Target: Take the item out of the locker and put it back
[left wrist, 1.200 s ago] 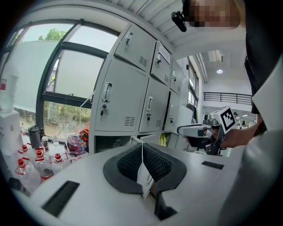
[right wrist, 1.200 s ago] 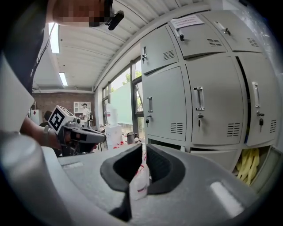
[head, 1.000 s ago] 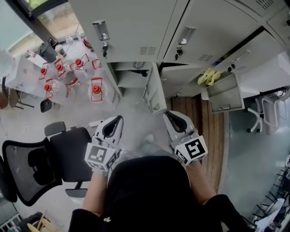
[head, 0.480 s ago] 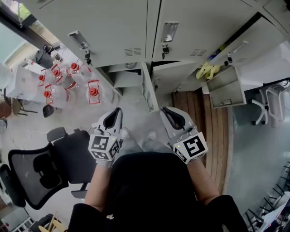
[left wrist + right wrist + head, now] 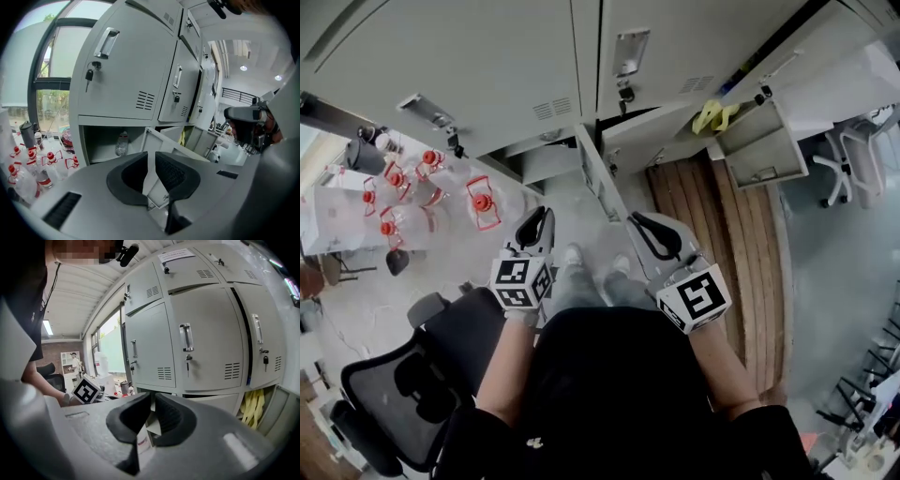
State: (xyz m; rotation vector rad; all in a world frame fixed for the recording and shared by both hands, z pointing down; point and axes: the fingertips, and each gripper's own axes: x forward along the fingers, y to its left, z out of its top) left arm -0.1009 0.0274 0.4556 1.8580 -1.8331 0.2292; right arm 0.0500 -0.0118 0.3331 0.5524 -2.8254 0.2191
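A low locker (image 5: pixel 546 161) stands open, its door (image 5: pixel 598 178) swung out toward me. In the left gripper view a clear water bottle (image 5: pixel 121 143) stands upright at the back of this compartment (image 5: pixel 101 140). My left gripper (image 5: pixel 539 214) is held in front of the locker, well short of it. Its jaws are opening, with a narrow gap (image 5: pixel 151 154) and nothing between them. My right gripper (image 5: pixel 636 221) hangs beside the door's free edge. Its tips (image 5: pixel 153 397) meet on nothing.
Another open locker (image 5: pixel 759 150) to the right holds yellow items (image 5: pixel 710 114). Clear jugs with red caps (image 5: pixel 478 202) stand on the floor at the left. A black office chair (image 5: pixel 403 375) is behind my left arm. A wooden strip (image 5: pixel 712 234) runs along the floor on the right.
The person has stepped closer to the lockers, and both grippers have come nearer the open door. The jugs and the chair have slid toward the left edge.
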